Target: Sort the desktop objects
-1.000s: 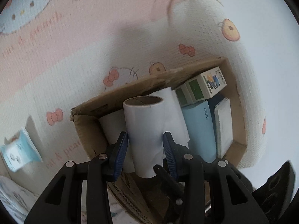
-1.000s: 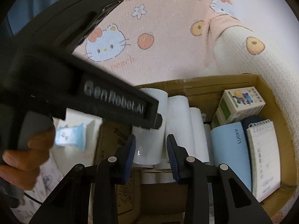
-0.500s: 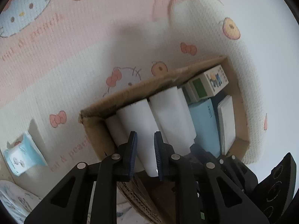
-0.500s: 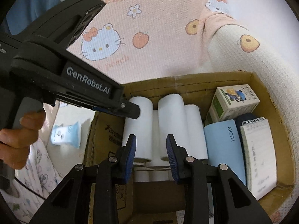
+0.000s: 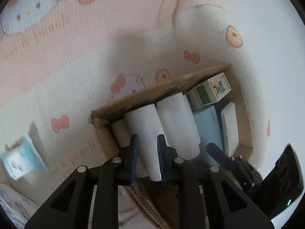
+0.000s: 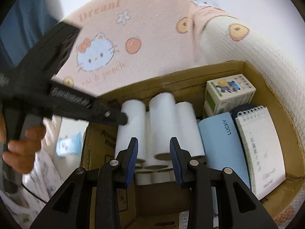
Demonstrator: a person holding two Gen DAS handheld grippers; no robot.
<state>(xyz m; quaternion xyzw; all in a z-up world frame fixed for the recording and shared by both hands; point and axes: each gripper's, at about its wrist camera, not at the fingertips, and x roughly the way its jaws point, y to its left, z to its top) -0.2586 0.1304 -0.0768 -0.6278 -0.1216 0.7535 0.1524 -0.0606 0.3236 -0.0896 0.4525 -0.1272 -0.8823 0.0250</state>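
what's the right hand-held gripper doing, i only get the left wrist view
Observer: The right hand-held gripper is open and empty, above the paper rolls in the cardboard box.
Operator: are the rolls one layer or stacked
Observer: Stacked; cardboard core ends of a lower layer show beneath the top ones.
Operator: what's the white pad on the right
Observer: A spiral notebook with writing on its page, beside the blue pouch.

Left gripper (image 5: 147,156) let go of the paper roll (image 5: 144,133), now in the box (image 5: 133,99), fingers narrowed, pulled back.
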